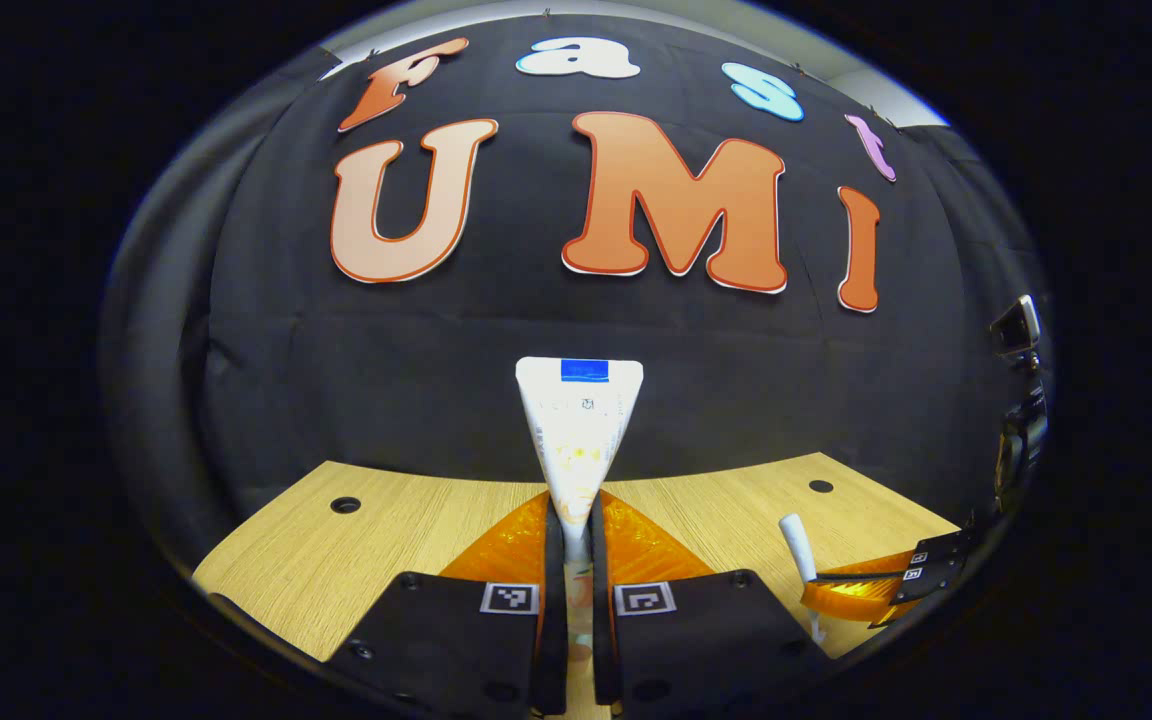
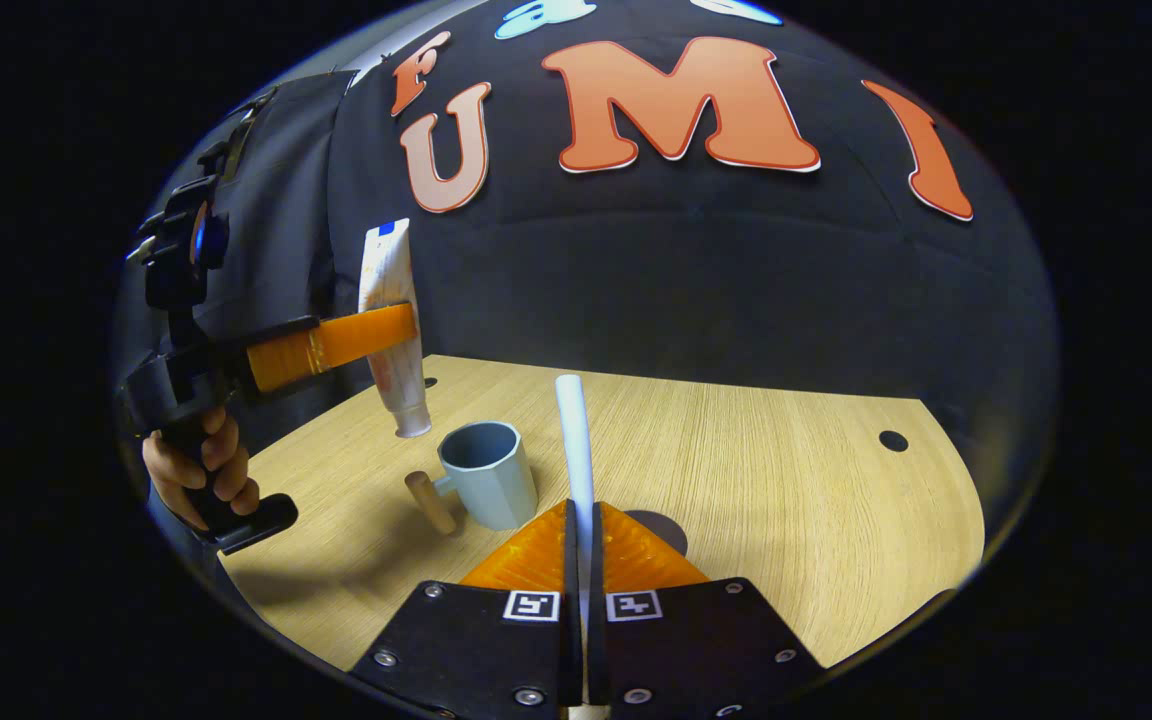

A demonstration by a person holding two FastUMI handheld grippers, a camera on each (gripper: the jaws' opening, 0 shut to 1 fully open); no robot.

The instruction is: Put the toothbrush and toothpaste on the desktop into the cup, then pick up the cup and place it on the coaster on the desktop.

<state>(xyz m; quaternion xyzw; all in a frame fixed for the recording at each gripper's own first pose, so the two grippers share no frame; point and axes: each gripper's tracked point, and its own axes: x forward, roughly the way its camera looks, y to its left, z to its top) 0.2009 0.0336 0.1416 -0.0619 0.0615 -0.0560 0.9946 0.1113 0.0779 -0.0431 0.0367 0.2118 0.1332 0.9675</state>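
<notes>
In the right gripper view, the left gripper (image 2: 376, 335) shows at the left edge of the frame, raised well above the desktop (image 2: 786, 480), with a hand (image 2: 201, 470) wrapped around its black handle at the lower left. Its orange fingers (image 2: 331, 345) reach sideways toward the frame's centre and are clamped on the toothpaste (image 2: 391, 330), which hangs nearly upright: its flat crimped end with a blue patch points up, its cap end points down and hovers above the wood, just up and left of the cup (image 2: 484, 485). The tube's long axis runs top to bottom with a slight lean. In the left gripper view the same toothpaste (image 1: 579, 430) rises from between the closed orange fingers (image 1: 506, 555) at bottom centre, its wide end uppermost against the black wall. The right gripper (image 2: 581, 545) sits at the bottom centre of its own view, fingers pressed together on the toothbrush (image 2: 574, 440), a white stick whose long axis points straight away from the camera, up the frame. At the lower right of the left gripper view, the right gripper (image 1: 851, 590) carries the toothbrush (image 1: 798, 545) tilted, standing up from its orange fingers. The grey cup stands upright on the desktop, left of centre, its wooden handle (image 2: 431, 500) pointing to the lower left. A grey coaster (image 2: 666, 528) lies flat just right of the right gripper's fingers, partly hidden by them.
</notes>
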